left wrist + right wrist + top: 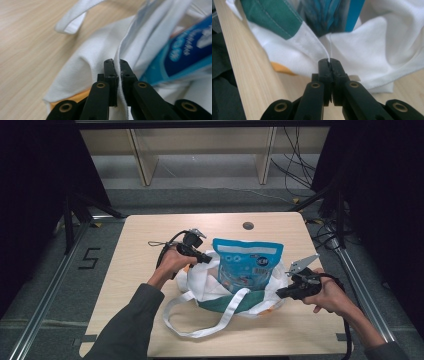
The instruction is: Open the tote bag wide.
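Two grippers, one per hand. Left gripper (206, 258): at left edge of bag mouth, jaws clamped together on a fold of white cloth rim, seen close in left gripper view (119, 72). Right gripper (281, 293): at right edge of bag, jaws pressed shut on a white hem, seen in right gripper view (329, 65).

One cloth tote bag (207, 287): white, with a green panel and an orange patch; lying near middle of table (140, 245), toward its near edge. Two white straps (227, 312), looped loose over front.

Contents: one blue snack pouch (248, 265), upright, lower part inside bag mouth, top standing clear between both grippers.

One round grommet hole (248, 225) in tabletop, well behind bag.
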Motion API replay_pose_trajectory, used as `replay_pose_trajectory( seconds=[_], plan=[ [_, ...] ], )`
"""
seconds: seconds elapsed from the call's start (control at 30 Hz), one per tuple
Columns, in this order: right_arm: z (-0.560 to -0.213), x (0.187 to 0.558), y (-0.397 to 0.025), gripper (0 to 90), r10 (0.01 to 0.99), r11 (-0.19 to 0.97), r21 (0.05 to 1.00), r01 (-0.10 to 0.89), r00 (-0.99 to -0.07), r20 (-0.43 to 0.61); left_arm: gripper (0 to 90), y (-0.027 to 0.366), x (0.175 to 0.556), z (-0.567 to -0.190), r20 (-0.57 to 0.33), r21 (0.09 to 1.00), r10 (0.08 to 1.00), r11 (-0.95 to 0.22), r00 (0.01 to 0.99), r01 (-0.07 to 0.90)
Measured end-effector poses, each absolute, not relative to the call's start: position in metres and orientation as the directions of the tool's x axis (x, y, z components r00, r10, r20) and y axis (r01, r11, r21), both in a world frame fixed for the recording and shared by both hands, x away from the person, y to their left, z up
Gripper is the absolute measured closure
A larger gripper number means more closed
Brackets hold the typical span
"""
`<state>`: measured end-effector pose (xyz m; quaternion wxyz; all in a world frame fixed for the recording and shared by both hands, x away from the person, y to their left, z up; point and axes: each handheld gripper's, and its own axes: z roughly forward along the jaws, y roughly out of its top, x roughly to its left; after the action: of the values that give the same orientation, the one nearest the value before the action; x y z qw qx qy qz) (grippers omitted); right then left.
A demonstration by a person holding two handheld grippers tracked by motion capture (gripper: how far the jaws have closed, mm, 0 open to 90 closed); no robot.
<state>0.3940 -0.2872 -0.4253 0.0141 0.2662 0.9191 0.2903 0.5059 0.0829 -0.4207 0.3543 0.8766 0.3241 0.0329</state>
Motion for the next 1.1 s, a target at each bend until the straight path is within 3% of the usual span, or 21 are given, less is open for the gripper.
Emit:
replay_pose_trajectory(
  seconds=[0.17, 0.43, 0.73, 0.83, 0.97, 1.0, 1.1],
  plan=[
    [-0.426, 0.381, -0.289, 89.4, 0.501, 0.694, 0.525, 0.493, -0.854, 0.139, 86.7, 0.084, 0.519, -0.421, -0.183, 0.663, 0.612, -0.501, 0.77, 0.556],
    [-0.457, 0.375, -0.292, 89.4, 0.528, 0.678, 0.514, 0.526, -0.835, 0.158, 86.9, 0.081, 0.536, -0.476, -0.236, 0.568, 0.631, -0.527, 0.739, 0.632],
    [-0.479, 0.372, -0.287, 89.2, 0.535, 0.688, 0.496, 0.53, -0.832, 0.148, 85.4, 0.081, 0.531, -0.474, -0.204, 0.566, 0.628, -0.55, 0.751, 0.614],
    [-0.469, 0.372, -0.291, 87.4, 0.534, 0.671, 0.52, 0.528, -0.831, 0.156, 72.1, 0.089, 0.517, -0.451, -0.157, 0.59, 0.622, -0.564, 0.767, 0.578],
    [-0.435, 0.373, -0.298, 80.8, 0.567, 0.589, 0.614, 0.525, -0.81, 0.15, 68.8, 0.1, 0.494, -0.421, -0.197, 0.665, 0.607, -0.494, 0.77, 0.56],
    [-0.428, 0.376, -0.298, 80.6, 0.559, 0.575, 0.658, 0.486, -0.821, 0.117, 68.9, 0.1, 0.488, -0.417, -0.221, 0.683, 0.611, -0.459, 0.76, 0.568],
    [-0.411, 0.389, -0.297, 78.0, 0.595, 0.551, 0.686, 0.475, -0.8, 0.076, 70.4, 0.104, 0.47, -0.409, -0.231, 0.7, 0.59, -0.452, 0.774, 0.553]
  ],
)
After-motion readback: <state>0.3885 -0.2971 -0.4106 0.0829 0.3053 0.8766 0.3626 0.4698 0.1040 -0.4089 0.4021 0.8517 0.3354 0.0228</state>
